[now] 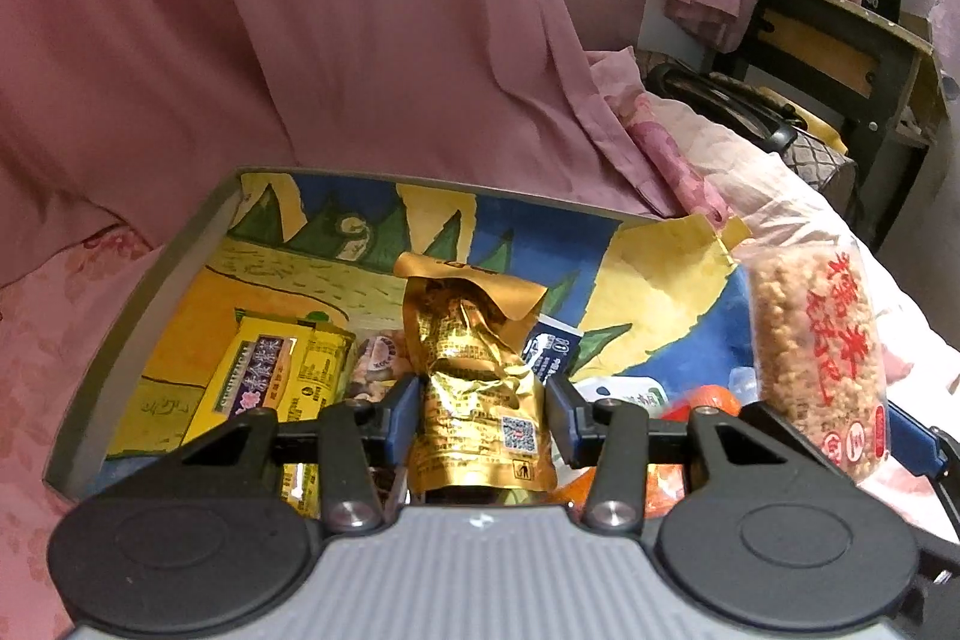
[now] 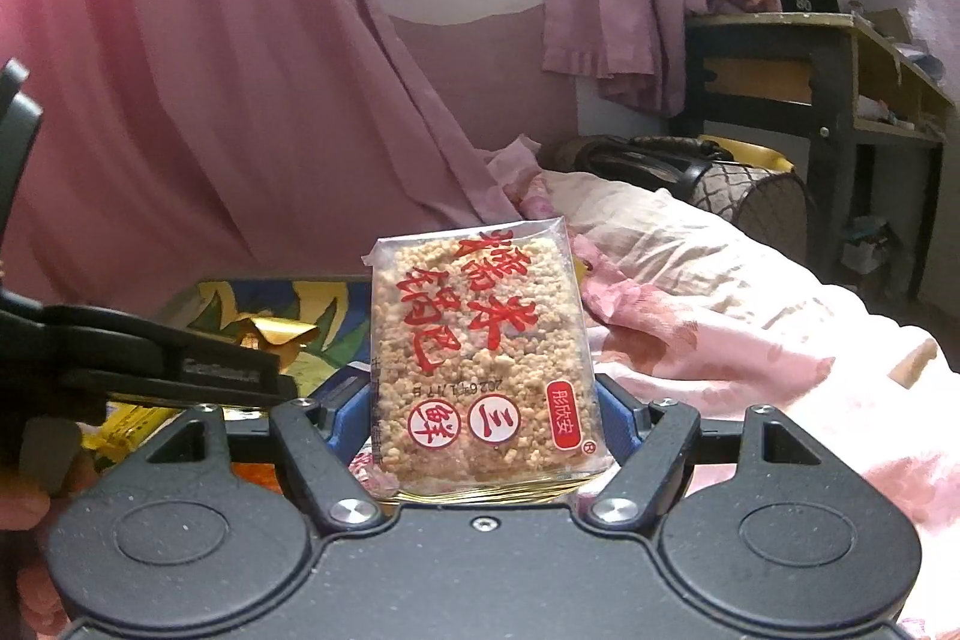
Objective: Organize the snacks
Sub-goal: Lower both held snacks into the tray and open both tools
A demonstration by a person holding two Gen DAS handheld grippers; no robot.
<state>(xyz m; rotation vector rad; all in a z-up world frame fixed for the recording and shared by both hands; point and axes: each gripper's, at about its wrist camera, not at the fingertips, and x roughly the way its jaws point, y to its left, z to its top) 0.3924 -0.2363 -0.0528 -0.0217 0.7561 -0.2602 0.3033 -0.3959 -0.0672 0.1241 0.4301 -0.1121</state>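
Observation:
My left gripper (image 1: 483, 394) is shut on a crinkled gold foil pouch (image 1: 474, 370), which stands upright between the blue pads over a grey-rimmed tray (image 1: 150, 304) lined with a colourful picture. In the tray lie a yellow box (image 1: 282, 370), a dark blue packet (image 1: 549, 352), an orange packet (image 1: 702, 400) and a nut packet (image 1: 378, 364). My right gripper (image 2: 480, 400) is shut on a clear pack of puffed rice cake with red lettering (image 2: 480, 358), upright just right of the tray (image 2: 240, 295). The same rice cake pack (image 1: 816, 358) shows at the right of the left wrist view.
The tray rests on a bed with a pink floral sheet (image 2: 750, 340). A pink curtain (image 1: 300, 10) hangs close behind it. A dark handbag (image 2: 690, 172) lies at the bed's far end, with a dark wooden table (image 2: 840, 58) beyond. The left gripper's arm (image 2: 180, 370) crosses the right wrist view's left side.

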